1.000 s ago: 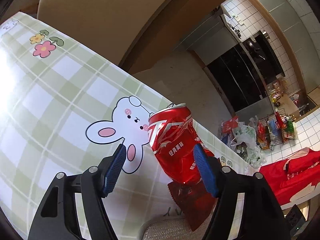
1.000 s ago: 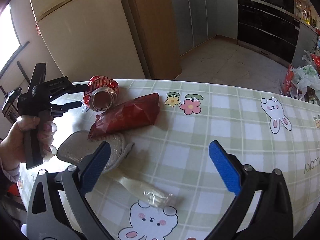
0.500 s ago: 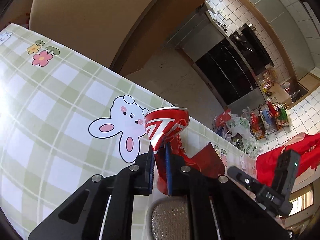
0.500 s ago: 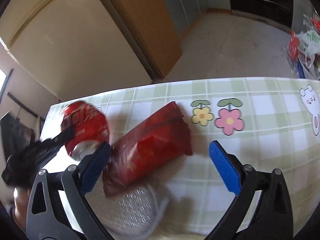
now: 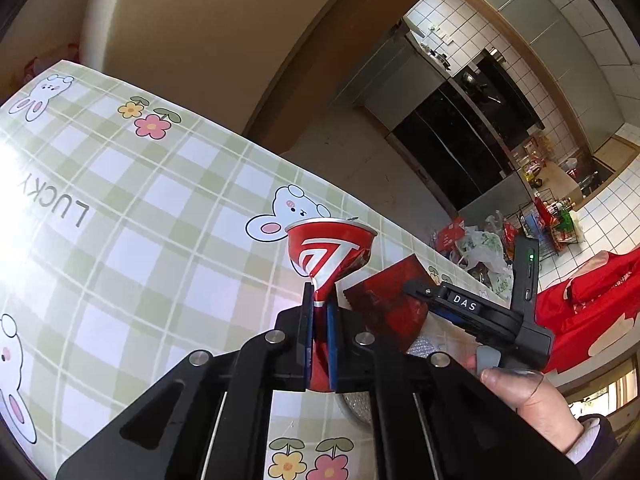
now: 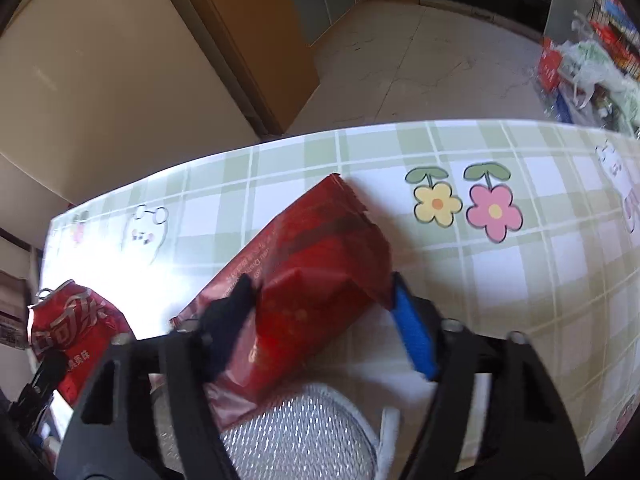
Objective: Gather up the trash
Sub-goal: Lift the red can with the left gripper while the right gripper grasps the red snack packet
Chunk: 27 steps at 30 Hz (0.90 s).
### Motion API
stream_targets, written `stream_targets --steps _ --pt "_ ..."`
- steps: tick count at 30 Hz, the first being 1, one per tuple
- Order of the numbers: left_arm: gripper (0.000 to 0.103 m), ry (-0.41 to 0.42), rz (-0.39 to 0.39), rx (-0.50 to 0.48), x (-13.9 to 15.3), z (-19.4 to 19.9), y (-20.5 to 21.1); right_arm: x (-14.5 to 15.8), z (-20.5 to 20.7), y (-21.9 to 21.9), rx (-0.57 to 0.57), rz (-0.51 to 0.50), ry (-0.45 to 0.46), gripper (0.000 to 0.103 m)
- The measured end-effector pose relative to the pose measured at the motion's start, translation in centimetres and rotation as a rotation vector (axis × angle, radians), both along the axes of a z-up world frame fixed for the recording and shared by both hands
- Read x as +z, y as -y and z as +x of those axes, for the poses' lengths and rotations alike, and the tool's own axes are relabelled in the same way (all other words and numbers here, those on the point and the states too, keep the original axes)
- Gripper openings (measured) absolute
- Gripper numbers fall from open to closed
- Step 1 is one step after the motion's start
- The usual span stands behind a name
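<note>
Upright crushed can point(image 5: 320, 308) pinched, red wrapper point(image 6: 304, 280) lying diagonally, jaws closing

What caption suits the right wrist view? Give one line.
Right gripper closing around a red snack bag lying on the checked tablecloth.

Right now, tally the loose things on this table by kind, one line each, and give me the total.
Crushed red cans: 1, the can pinched in the left gripper.
Red snack wrappers: 1, the wrapper between the closing jaws of the right gripper.
Silver mesh pads: 1, the pad partly under the wrapper.
Total: 3
</note>
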<state>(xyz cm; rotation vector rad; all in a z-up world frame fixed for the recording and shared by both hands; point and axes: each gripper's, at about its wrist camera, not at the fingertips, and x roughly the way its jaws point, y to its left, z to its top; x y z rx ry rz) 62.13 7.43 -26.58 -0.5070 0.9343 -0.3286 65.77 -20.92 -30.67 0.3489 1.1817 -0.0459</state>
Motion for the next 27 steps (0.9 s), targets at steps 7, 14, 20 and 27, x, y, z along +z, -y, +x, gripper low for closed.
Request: stream_targets --steps 7,14,20,27 --pt "0.005 0.021 0.016 0.008 2.4 -3.3 -1.3 2.3 -4.0 2.1 0.005 0.081 0.037 0.052" --pt "0.005 0.065 0.048 0.012 6.2 -8.9 -1.9 7.2 -10.8 2.6 0.024 0.114 0.117 0.052" --pt "0.006 0.109 0.086 -0.013 10.3 -14.3 -1.6 12.0 -17.5 2.6 0.086 0.059 0.199 0.052" --pt "0.006 0.186 0.152 -0.066 15.3 -21.3 -0.1 17.1 -25.7 2.1 0.150 -0.013 0.294 0.052"
